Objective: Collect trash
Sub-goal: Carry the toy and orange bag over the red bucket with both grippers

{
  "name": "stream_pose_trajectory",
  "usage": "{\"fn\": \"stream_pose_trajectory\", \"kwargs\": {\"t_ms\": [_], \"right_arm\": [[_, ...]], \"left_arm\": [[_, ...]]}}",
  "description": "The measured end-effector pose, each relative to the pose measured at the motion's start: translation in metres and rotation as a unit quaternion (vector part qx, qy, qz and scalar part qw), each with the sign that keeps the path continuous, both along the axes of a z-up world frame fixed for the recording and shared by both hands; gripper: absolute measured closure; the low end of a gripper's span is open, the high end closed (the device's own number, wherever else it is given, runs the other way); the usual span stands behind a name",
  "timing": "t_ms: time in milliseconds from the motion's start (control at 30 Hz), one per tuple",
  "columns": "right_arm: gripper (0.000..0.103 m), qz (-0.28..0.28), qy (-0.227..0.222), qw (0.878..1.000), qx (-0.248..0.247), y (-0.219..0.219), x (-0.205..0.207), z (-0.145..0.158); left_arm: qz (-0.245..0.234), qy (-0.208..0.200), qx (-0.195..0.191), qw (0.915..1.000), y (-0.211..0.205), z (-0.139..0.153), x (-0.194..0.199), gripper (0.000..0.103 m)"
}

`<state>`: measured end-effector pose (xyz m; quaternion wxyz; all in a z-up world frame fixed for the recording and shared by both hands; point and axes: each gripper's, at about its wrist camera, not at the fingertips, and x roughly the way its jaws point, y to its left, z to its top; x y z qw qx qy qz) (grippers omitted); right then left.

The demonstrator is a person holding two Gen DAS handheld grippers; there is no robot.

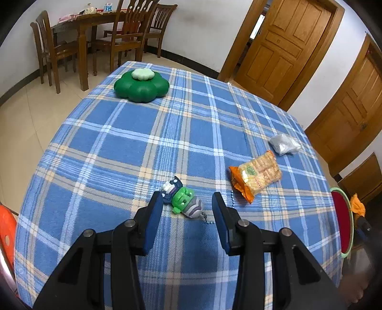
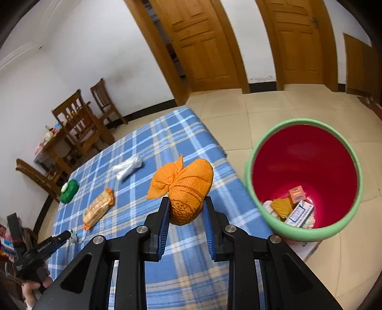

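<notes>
1 bin [image 2: 343, 229], green-rimmed and red inside, on the floor tiles to the right of the right tongs [image 2: 185, 209]; several small boxes and wrappers [image 2: 292, 207] piled at its bottom. Right tongs clamped on a crumpled orange cloth bundle [image 2: 188, 188], blue pads pressing both sides, bundle lifted above the table edge, just left of the bin's rim. Left tongs [image 1: 187, 207] spread wide, gripping nothing, hovering low over the cloth; a small green toy figure [image 1: 183, 201] on a bead chain lying between and just ahead of the fingertips. Further ahead and right of those tongs, an orange cracker packet [image 1: 256, 176], then a crumpled clear plastic bag [image 1: 284, 143] beyond it. Far ahead and left, a green flower-shaped container [image 1: 142, 87] with a pale lid. Underneath all of it, a blue plaid tablecloth [image 1: 119, 147]. Around: beige floor tiles, white walls, 2 wooden doors [image 2: 203, 45], a wooden dining table [image 1: 95, 21] with chairs.
</notes>
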<state>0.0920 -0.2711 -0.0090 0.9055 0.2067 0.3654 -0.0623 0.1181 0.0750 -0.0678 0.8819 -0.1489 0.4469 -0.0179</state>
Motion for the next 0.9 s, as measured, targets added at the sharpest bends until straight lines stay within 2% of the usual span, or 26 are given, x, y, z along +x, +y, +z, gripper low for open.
{"fn": "stream_pose_trajectory", "kwargs": {"t_ms": [133,267,467,900], "right_arm": [[0.076,-0.013,-0.001,1.000,0.004,-0.010,-0.005,-0.001],[0.076,-0.024,0.000,1.000,0.010,-0.019,-0.008,-0.004],[0.076,-0.037,-0.003,0.999,0.015,-0.029,-0.013,-0.005],[0.076,-0.067,-0.019,0.997,0.022,-0.053,-0.027,0.000]], "left_arm": [[0.007,0.007,0.011,0.9999,-0.004,-0.007,0.003,0.061],[0.010,0.002,0.029,0.9995,-0.005,-0.007,0.003,0.071],[0.004,-0.010,0.026,0.9996,-0.003,0.000,0.000,0.074],[-0.024,-0.106,0.017,0.9939,-0.010,0.079,-0.021,0.074]]}}
